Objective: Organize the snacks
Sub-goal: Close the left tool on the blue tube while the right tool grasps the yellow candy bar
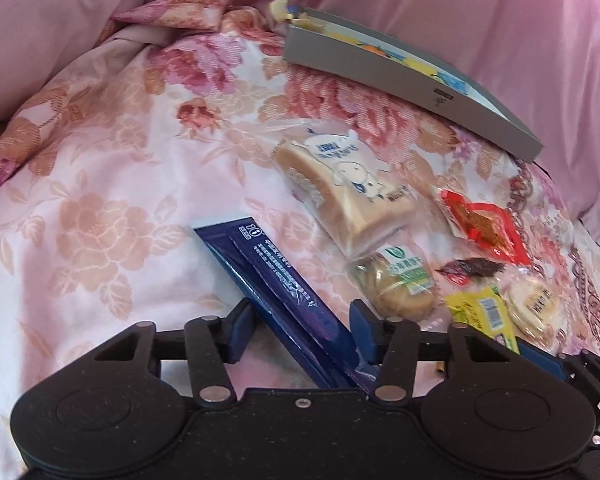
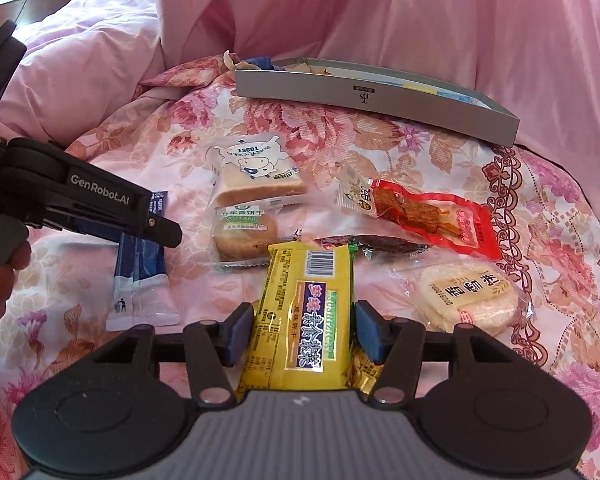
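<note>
- Yellow cracker packet (image 2: 306, 312) sits nearest the right wrist camera, lengthwise between the blue pads of the right gripper (image 2: 302, 328); both pads look pressed against its sides, so I read it as gripped, with a second, smaller yellow wrapper (image 2: 365, 372) peeking out underneath.
- Left gripper (image 1: 300, 334) straddles the dark blue sachets (image 1: 278, 300), which run diagonally through its jaws; the pads are half closed and appear to touch the sachets' edges, though how firmly they pinch is hard to judge from this angle.
- Risk: the sachets are thin, slick and lie skewed across the jaws, so a lift could let one slide out or pivot, since there seem to be two stacked together.
- Risk: the yellow packet is soft foil; a hard squeeze may crush the crackers, and the wrapper beneath could get dragged along.
- Risk: both hands work close together over a soft floral quilt (image 1: 100, 200), so the tools may bump or the bedding may shift the loose snacks: toast pack (image 2: 256, 172), round biscuit (image 2: 244, 236), red snack bag (image 2: 432, 212), rice cracker (image 2: 466, 296).
- Grey box (image 2: 376, 96) lies well apart at the far side, open-topped; it holds some wrappers at its left end, while a yellow and blue surface shows along the rest, and what that is I cannot tell.
</note>
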`<state>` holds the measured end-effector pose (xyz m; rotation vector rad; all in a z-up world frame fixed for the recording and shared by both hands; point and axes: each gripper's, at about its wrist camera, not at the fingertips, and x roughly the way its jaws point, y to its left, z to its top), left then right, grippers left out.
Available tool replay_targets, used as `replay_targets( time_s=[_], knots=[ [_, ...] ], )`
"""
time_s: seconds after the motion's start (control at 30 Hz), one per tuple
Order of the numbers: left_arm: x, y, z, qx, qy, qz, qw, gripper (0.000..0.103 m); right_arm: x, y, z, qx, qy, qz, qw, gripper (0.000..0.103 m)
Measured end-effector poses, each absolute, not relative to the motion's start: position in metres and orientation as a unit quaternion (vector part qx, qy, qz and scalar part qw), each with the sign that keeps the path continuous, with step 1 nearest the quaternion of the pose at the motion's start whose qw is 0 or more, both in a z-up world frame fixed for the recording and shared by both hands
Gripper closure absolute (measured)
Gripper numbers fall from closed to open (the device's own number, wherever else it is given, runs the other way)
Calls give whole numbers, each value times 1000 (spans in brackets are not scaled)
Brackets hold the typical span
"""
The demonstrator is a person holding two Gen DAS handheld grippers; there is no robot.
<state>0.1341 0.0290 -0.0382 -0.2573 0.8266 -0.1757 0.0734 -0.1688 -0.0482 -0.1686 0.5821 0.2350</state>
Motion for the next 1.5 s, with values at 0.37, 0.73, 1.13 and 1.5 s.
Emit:
replay_targets(
  time_s=[0.37,0.73,1.13,1.5],
  knots=[
    [128,10,-41,-112,412,-178,887,71,59,-162,-48,-92,270,125,950,50],
    [126,9,-43,-109,417,-176,885,72,60,-161,-53,-94,287,126,945,38],
    [120,4,-41,-101,420,-180,884,79,54,-161,-53,-92,286,135,944,48],
    [114,5,-38,-106,420,-181,883,82,48,-158,-53,-116,287,139,941,51]
  ],
)
